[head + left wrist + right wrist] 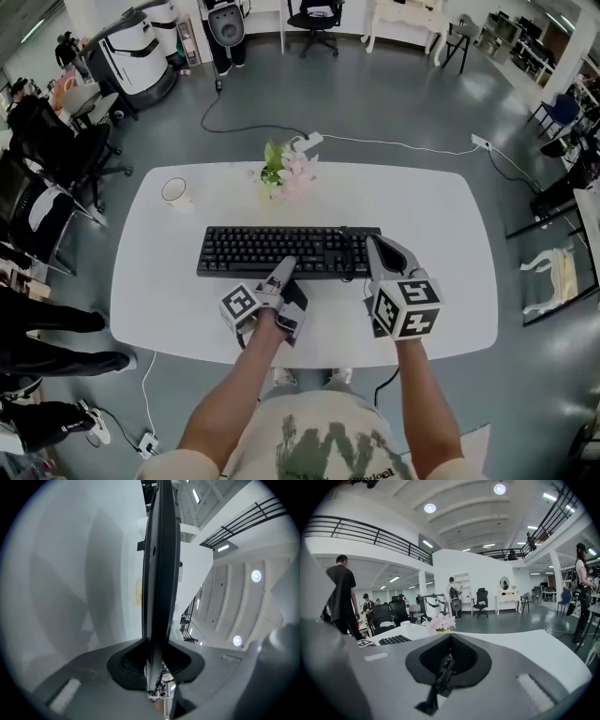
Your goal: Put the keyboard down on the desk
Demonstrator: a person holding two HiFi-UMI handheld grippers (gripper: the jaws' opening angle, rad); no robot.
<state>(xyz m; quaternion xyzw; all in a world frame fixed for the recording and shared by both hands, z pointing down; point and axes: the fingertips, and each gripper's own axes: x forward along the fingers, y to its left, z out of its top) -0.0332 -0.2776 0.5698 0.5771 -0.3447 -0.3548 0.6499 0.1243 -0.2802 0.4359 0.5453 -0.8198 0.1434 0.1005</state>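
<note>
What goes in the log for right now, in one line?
keyboard: flat on desk | left gripper: shut on keyboard's front edge | right gripper: shut, empty, by keyboard's right end

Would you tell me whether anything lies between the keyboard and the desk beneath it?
Nothing visible does: the desk around the keyboard is bare, and the cup and flowers stand farther back, clear of it.
</note>
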